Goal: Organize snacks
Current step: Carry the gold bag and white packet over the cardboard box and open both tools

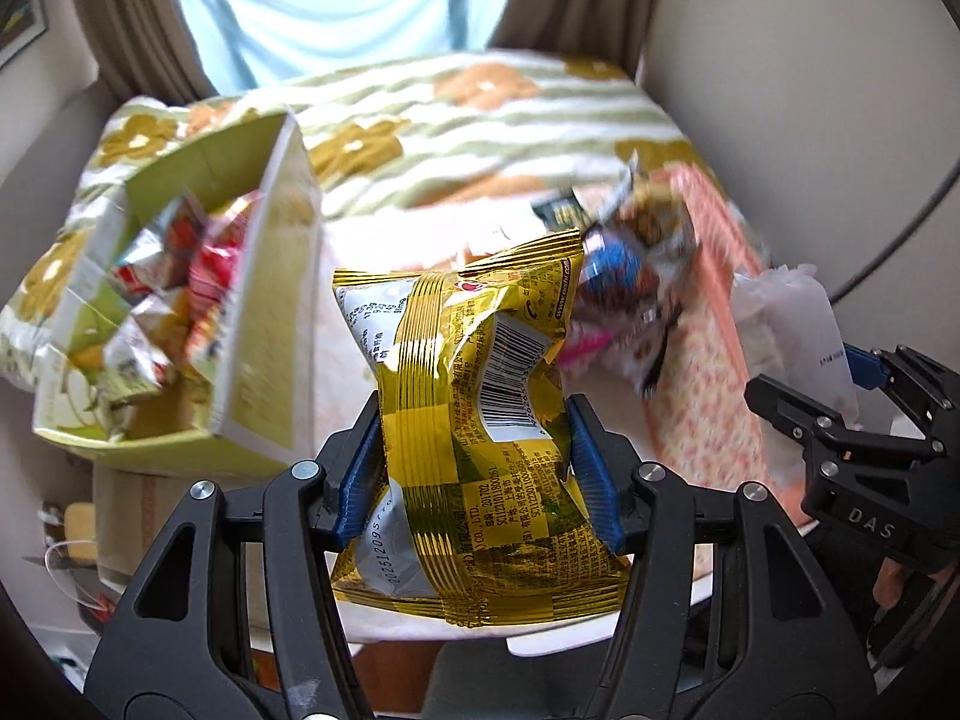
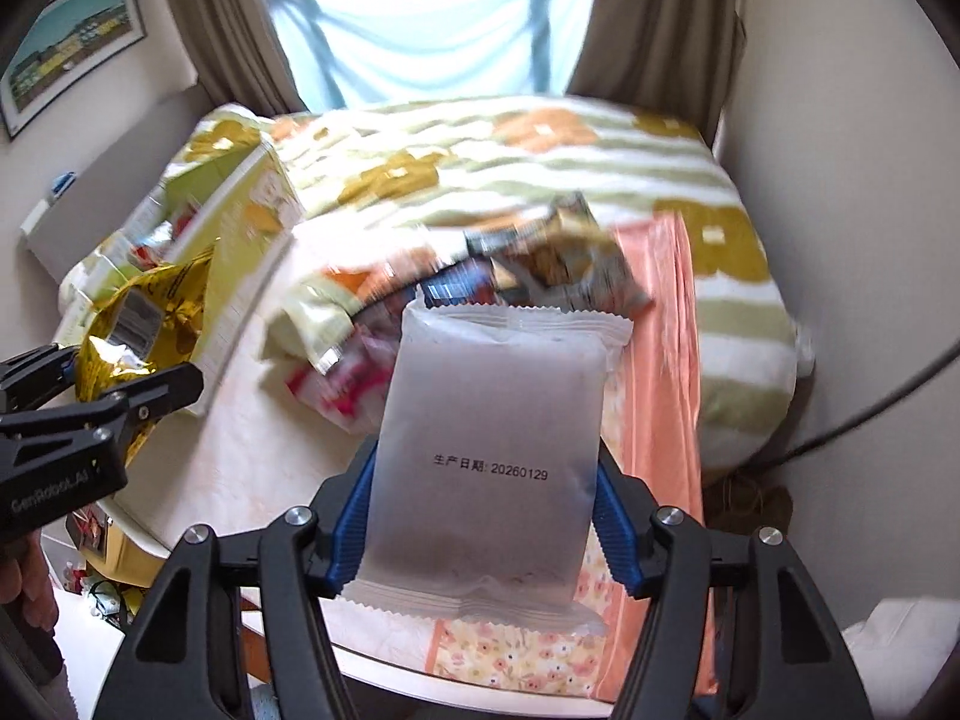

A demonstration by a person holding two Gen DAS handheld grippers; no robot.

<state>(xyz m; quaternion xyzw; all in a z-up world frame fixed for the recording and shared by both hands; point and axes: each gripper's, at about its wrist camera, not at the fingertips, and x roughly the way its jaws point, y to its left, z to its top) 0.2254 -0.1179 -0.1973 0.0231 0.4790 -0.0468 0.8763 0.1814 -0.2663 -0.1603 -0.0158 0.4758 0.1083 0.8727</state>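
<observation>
Your left gripper (image 1: 474,468) clamps the gold snack bag (image 1: 474,420), your right gripper (image 2: 483,534) the frosted white packet (image 2: 489,456) — both lifted. Next, I'd judge: carry them to the green box (image 1: 264,324) at left — release inside.

Snack pile (image 2: 480,276) blocks centre (box (image 1: 264,324) crowds left).

The left hand-held gripper (image 1: 474,468) is angled steeply downward, its blue pads (image 1: 591,480) clamped on a gold packet (image 1: 474,420). The right hand-held gripper (image 2: 483,531), at three o'clock beside it, is likewise pitched down and pressed onto a frosted white packet (image 2: 492,450).
</observation>
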